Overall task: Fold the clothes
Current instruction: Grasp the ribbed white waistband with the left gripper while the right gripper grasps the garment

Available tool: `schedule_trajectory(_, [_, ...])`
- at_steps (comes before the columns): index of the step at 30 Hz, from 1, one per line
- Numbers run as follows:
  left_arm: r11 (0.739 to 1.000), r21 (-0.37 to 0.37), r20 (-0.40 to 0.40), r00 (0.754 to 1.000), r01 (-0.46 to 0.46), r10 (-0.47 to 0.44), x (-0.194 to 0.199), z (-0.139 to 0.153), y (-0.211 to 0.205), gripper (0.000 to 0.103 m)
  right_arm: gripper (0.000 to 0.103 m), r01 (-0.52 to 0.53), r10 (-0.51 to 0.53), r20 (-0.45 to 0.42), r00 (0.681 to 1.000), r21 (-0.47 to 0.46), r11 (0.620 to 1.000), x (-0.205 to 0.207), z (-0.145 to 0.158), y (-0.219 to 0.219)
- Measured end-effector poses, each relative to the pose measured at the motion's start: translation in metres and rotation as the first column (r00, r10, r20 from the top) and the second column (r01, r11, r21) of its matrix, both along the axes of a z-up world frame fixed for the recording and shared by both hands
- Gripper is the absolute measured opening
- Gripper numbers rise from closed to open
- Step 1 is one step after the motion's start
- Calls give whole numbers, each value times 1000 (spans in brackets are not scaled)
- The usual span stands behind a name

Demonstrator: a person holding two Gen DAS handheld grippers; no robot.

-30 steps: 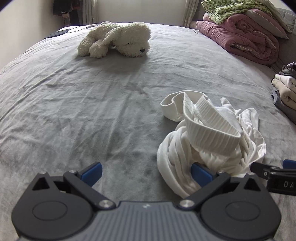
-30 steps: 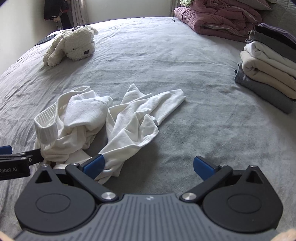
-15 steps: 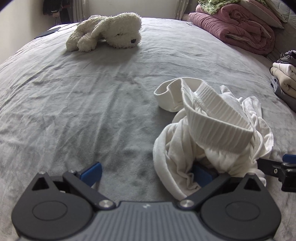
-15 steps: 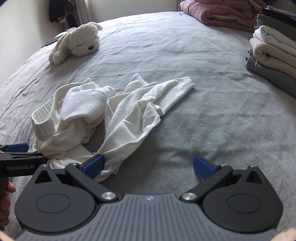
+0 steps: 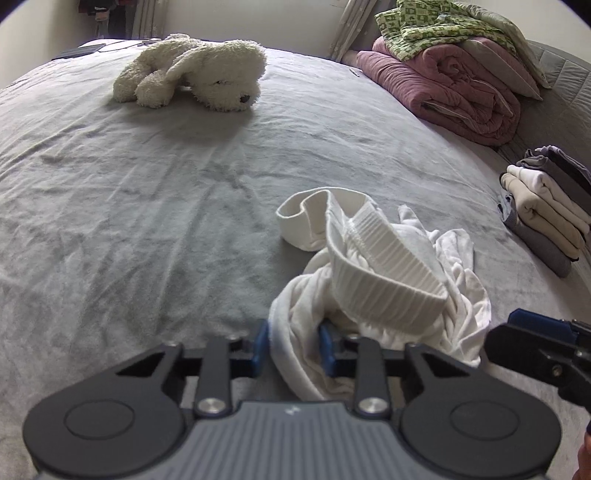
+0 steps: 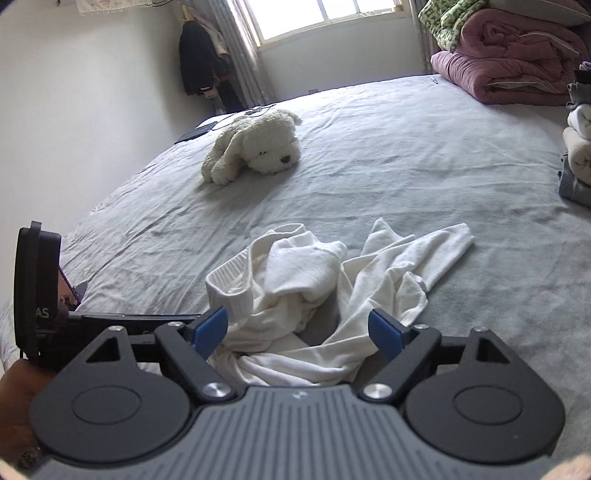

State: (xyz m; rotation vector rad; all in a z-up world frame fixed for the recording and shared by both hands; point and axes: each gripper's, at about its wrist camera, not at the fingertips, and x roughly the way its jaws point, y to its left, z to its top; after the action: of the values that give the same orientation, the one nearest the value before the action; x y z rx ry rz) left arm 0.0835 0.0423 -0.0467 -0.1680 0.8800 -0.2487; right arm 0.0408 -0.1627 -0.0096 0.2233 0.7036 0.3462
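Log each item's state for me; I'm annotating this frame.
left claw: shut on white garment
right claw: open, straddling the garment
white garment: crumpled, unfolded, on the bed
clothes stack: folded, piled
plush dog: lying on its belly
pink quilt: rolled
bed: gray cover, wrinkled

Showing a home bedroom: grey bed (image 5: pixel 147 192), plush dog (image 6: pixel 255 147), rolled quilts (image 5: pixel 443 92), curtained window (image 6: pixel 317 18), hanging coat (image 6: pixel 195 62).
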Motion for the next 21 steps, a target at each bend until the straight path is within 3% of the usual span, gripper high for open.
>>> schedule_trajectory(4, [999, -39, -12, 1000, -9, 8, -9, 8, -1, 10, 84, 5, -5, -12, 1000, -5, 1000, 1, -4, 1])
schedule_trajectory(10, [991, -127, -24, 999, 29, -32, -46, 23, 4, 9, 84, -15, 15, 37, 999, -1, 1000, -9, 5, 3])
schedule_trajectory(17, [971, -151, -33, 981, 184, -191, -81, 35, -7, 9, 83, -61, 62, 59, 996, -14, 998, -24, 10, 15])
schedule_trajectory(21, [950, -131, -23, 957, 283, -288, -96, 40, -16, 9, 76, -87, 87, 44, 995, -5, 996, -22, 6, 20])
